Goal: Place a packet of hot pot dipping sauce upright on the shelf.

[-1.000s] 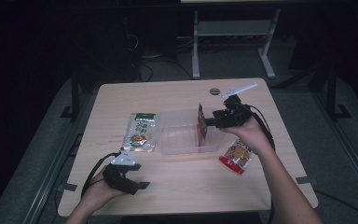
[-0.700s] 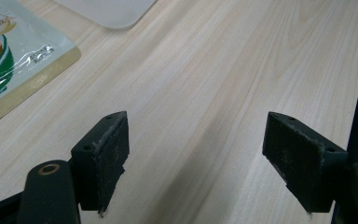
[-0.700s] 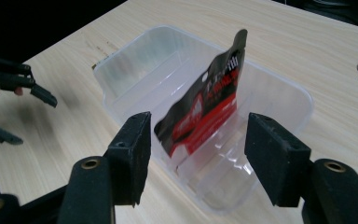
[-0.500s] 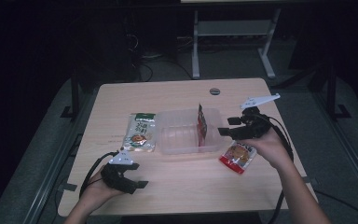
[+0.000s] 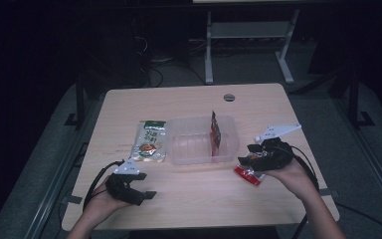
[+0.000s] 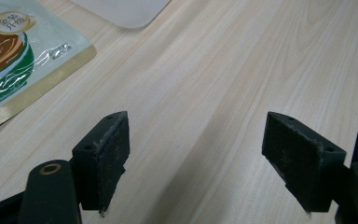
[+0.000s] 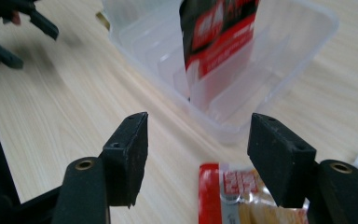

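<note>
- The wooden table [image 5: 189, 102] carries everything; the person works from its near side with one gripper in each hand.
- The clear plastic container [image 5: 201, 143] sits in the middle of the table, and one red and black snack packet [image 5: 215, 132] already stands upright inside it, at its right end.
- The green soup pouch [image 5: 150, 142] lies flat just beside the left wall of the container, its long axis going away from the person.
- The red snack pack [image 5: 249, 174] lies flat on the table, to the right of the container and apart from it.
- The right gripper [image 5: 258, 158] hovers directly above this pack. In the right gripper view, the pack [image 7: 242, 200] lies below and between the fingers [image 7: 129, 156]; the jaws are apart and hold nothing, having just been opening.
- The left gripper [image 5: 142, 191] rests near the front edge, jaws wide and empty, well apart from the red pack, so I judge the right one should take it.
</note>
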Motion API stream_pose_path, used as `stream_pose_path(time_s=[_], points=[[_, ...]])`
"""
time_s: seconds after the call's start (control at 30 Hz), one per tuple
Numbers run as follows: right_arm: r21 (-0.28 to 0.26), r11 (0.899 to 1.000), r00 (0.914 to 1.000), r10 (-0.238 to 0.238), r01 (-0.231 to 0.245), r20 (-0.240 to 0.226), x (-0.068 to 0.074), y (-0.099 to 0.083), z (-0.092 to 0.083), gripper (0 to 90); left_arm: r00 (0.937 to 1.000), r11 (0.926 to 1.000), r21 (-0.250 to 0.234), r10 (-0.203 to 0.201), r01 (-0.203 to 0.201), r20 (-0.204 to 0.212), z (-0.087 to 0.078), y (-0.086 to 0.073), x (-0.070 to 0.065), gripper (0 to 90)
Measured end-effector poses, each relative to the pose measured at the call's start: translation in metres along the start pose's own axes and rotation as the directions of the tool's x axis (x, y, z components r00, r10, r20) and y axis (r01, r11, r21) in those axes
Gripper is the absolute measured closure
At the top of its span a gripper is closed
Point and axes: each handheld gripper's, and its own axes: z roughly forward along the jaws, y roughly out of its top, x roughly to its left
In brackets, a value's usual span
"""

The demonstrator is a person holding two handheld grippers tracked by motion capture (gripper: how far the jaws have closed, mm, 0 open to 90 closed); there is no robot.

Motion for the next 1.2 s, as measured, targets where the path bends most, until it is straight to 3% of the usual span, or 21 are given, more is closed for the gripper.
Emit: stream_pose_path(time_s=[0.17,0.43,0.57,0.97,1.03,1.2], points=[[0.030,0.999,0.9999,0.012,-0.012,0.007,-0.004,-0.019,0.003,48.1,1.0000,1.0000,0.006,0.007,-0.007,0.004,0.001,-0.001,0.000,23.2],[0.076,0.997,0.9990,0.025,-0.027,0.038,-0.017,-0.042,0.010,50.9,0.9998,0.9998,0.015,0.016,-0.016,0.011,0.003,-0.001,0.000,23.4],[0.091,0.996,0.9969,0.013,-0.020,0.078,-0.026,-0.048,0.014,51.3,0.9998,0.9997,0.016,0.019,-0.020,0.009,0.004,-0.001,0.000,23.5],[0.092,0.992,0.9857,0.073,-0.088,0.152,-0.055,-0.049,0.024,48.1,0.9998,0.9997,0.013,0.022,-0.022,0.004,0.004,-0.001,0.001,23.5],[0.097,0.992,0.9817,0.065,-0.083,0.179,-0.060,-0.048,0.026,53.8,0.9997,0.9996,0.014,0.023,-0.023,0.002,0.004,-0.001,0.001,23.5],[0.113,0.988,0.9779,0.080,-0.104,0.193,-0.072,-0.047,0.031,83.5,0.9998,0.9997,0.015,0.021,-0.021,0.001,0.003,0.000,0.000,23.5]])
